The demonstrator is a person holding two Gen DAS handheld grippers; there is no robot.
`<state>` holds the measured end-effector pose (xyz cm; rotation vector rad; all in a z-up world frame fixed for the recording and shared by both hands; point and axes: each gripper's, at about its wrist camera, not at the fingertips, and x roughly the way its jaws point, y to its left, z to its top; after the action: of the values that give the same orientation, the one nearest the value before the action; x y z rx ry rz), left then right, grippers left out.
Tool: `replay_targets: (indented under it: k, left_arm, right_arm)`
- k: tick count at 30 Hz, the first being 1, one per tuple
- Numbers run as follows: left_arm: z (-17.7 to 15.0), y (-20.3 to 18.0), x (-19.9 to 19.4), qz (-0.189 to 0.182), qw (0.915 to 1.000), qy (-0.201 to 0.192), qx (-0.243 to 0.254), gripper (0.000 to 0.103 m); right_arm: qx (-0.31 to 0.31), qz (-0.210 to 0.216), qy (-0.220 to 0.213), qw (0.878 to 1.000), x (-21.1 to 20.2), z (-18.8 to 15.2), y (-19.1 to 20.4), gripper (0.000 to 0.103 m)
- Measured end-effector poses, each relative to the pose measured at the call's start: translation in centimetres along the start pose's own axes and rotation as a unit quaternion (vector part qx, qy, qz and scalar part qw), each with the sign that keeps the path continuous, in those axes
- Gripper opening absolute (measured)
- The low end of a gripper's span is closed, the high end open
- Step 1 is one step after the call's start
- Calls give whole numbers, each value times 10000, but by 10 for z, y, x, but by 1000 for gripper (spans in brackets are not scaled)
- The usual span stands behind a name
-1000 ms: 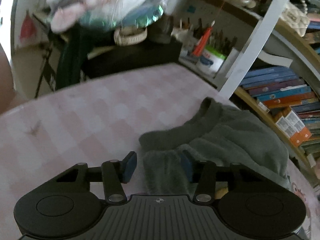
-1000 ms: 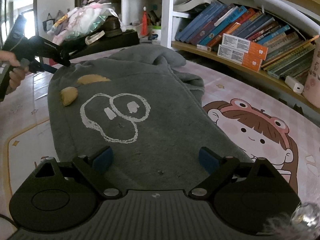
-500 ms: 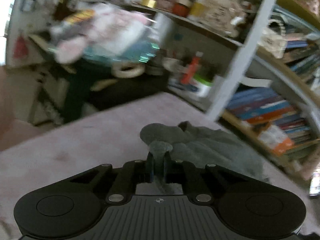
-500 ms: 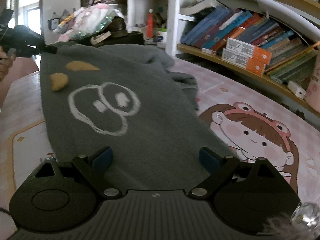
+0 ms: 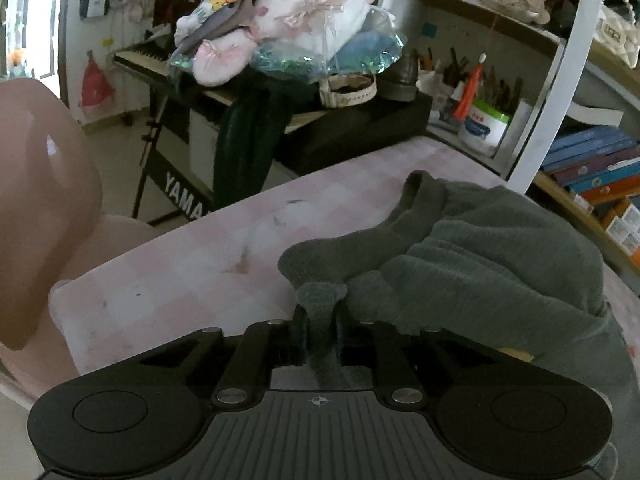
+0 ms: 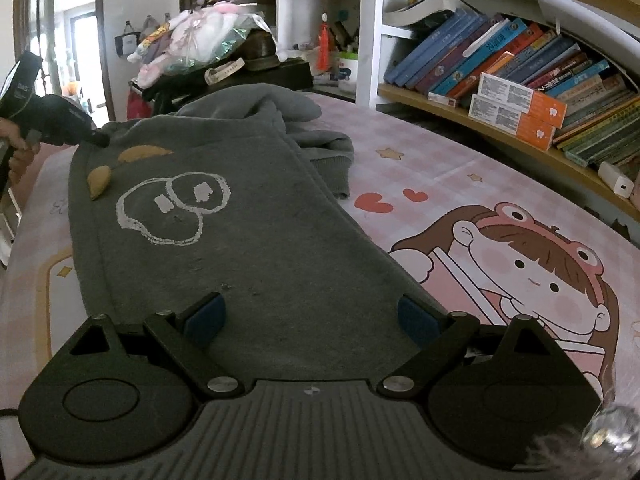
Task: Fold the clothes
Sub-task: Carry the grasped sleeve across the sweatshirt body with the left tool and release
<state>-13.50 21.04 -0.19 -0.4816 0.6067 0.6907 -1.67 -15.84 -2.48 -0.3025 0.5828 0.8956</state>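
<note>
My left gripper (image 5: 319,330) has a fold of the grey sweatshirt (image 6: 224,216) pinched between its jaws, which are nearly together and easing apart at this moment, with the fabric bunched up above the pads and the cloth between them. From the left wrist view the sweatshirt's far end lies crumpled on the pink checked surface (image 5: 180,264), its ribbed collar turned up toward the bookshelf (image 5: 592,168). From the right wrist view the garment stretches away from me, lengthwise along the surface, white cartoon outline and two tan patches facing up, one sleeve folded over at the right edge near the red hearts printed on the cloth cover. My right gripper (image 6: 310,318) sits over the near hem with its jaws spread wide; the blue pads stand well apart above the fabric and grip nothing. At the far left of that view I can see a person's hand (image 6: 16,148) on the left gripper's handle, its tip meeting the sweatshirt's far corner.
</note>
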Motion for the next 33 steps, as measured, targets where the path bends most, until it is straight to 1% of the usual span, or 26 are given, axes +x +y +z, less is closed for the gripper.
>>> replay_targets:
  k: [2,4,6,8,11,14,19,26,27,28,30,33]
  left_arm:
    - [1,4,-8,25,9999,-109,-110,28]
    - [4,3,-21,138,9986,-496,-151,38]
    - [8,1,-34,262,9953,-916,-184,38]
    - [10,-8,-42,142,9931,-1164,-56,38]
    - [8,-27,-40,-251,9937,-1060,252,38]
    - [1,-48,-29,-459,9937,-860,545,38]
    - [-9,-83,-13,-650,9896,-738,1045,39]
    - [-20,-111,-5,-890,9821,-732,1488,39]
    - [-21,-115,-5,-959,9803,-736,1559,43]
    - [-23,-118,-4,-1020,9784,-745,1635,52]
    - [-28,-124,-3,-1118,9739,-781,1815,62]
    - [-34,-131,-1,-1121,9682,-846,2071,69]
  right_arm:
    - [-11,-4,0,10000,0,0,0,94]
    - [-16,-7,0,10000,0,0,0,94]
    - [-22,-7,2,10000,0,0,0,94]
    - [-27,-7,5,10000,0,0,0,94]
    - [-20,-7,10,10000,0,0,0,94]
    - [-3,-3,17,10000,0,0,0,95]
    - [-5,-9,18,10000,1,0,0,95]
    - [17,2,28,10000,1,0,0,96]
    - [20,3,30,10000,1,0,-1,96]
    - [24,5,33,10000,1,0,-1,96]
    - [43,14,43,10000,1,0,-1,97]
    - [75,32,57,10000,2,0,-3,98]
